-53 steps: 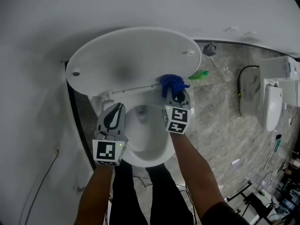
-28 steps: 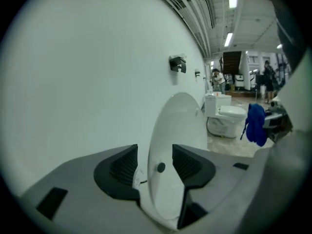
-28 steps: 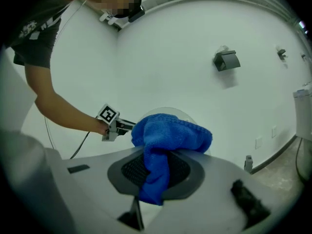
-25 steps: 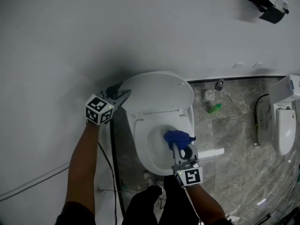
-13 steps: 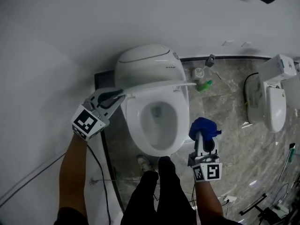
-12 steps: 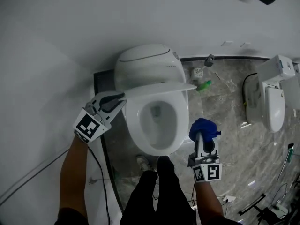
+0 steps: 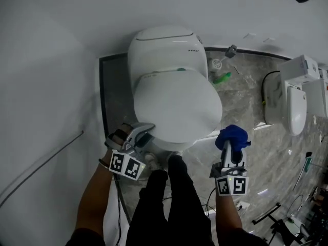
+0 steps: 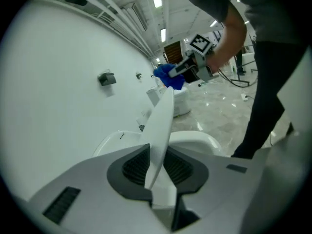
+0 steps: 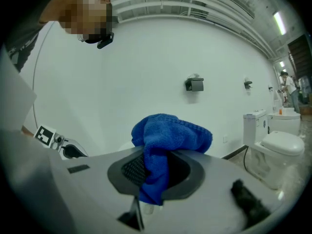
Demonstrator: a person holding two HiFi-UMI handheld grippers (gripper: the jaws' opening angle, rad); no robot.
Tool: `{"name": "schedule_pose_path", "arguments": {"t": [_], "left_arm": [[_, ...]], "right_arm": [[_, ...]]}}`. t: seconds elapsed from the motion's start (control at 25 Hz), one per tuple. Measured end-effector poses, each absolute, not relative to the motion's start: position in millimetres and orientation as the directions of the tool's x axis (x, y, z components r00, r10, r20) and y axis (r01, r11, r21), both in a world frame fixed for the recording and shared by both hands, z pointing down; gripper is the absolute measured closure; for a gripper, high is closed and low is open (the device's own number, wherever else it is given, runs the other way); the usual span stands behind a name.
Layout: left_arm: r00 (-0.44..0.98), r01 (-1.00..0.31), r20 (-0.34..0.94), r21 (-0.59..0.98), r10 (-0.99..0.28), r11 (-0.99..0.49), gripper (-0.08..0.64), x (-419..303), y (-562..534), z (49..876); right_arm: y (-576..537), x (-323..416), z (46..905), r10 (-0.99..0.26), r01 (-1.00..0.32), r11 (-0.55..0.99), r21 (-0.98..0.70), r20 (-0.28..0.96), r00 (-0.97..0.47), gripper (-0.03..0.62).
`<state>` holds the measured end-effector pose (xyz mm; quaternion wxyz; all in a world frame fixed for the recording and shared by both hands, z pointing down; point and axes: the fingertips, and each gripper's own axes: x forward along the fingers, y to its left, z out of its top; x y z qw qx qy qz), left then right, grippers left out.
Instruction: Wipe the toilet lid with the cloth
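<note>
The white toilet lid [image 7: 177, 104] lies down over the bowl. My left gripper [image 7: 145, 133] is at its front left rim. In the left gripper view the thin lid edge [image 8: 163, 126] stands between the dark pads of my left gripper [image 8: 158, 167]; the jaws have just been opening a little and both pads still touch the edge. To the right of the bowl, my right gripper [image 7: 231, 146] is held above the floor, shut on a bunched blue cloth [image 7: 233, 136]. The cloth [image 9: 168, 138] bulges out over the right gripper [image 9: 155, 172].
The toilet's rounded back [image 7: 166, 47] stands against the white wall. A green bottle [image 7: 221, 77] lies on the marble floor beside it. A second toilet [image 7: 289, 104] stands at the far right. The person's dark trouser legs [image 7: 164, 199] are directly in front of the bowl.
The lid has swung down from upright to lie over the bowl, my left gripper travelling with its rim to the front. My right gripper carried the cloth out of the bowl to the right.
</note>
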<state>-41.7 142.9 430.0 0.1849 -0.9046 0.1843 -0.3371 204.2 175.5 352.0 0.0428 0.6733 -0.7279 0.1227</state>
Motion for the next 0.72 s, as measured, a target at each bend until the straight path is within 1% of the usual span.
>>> {"name": "schedule_pose_path", "arguments": {"t": [0.16,0.2,0.36,0.52,0.72], "left_arm": [[0.671,-0.135,0.580,-0.516,-0.462,-0.846,0.460,-40,186,477],[0.664,-0.119,0.594,-0.515,-0.454,-0.849,0.460,-38,195,490],[0.628,-0.073,0.661,-0.475,-0.410,-0.877,0.419,-32,228,544],[0.550,-0.032,0.766,-0.380,-0.333,-0.925,0.367,-31,249,589],[0.452,-0.023,0.872,-0.200,-0.188,-0.980,0.350,-24,260,631]], "right_arm": [[189,185,368,-0.958,-0.989,0.065,-0.135,0.269,-0.100,0.534],[192,178,373,-0.953,-0.987,0.072,-0.143,0.281,-0.110,0.534],[206,144,396,-0.930,-0.977,0.107,-0.186,0.328,-0.164,0.534],[209,119,408,-0.914,-0.963,0.127,-0.236,0.349,-0.206,0.534],[211,111,421,-0.897,-0.952,0.159,-0.261,0.365,-0.250,0.534]]}}
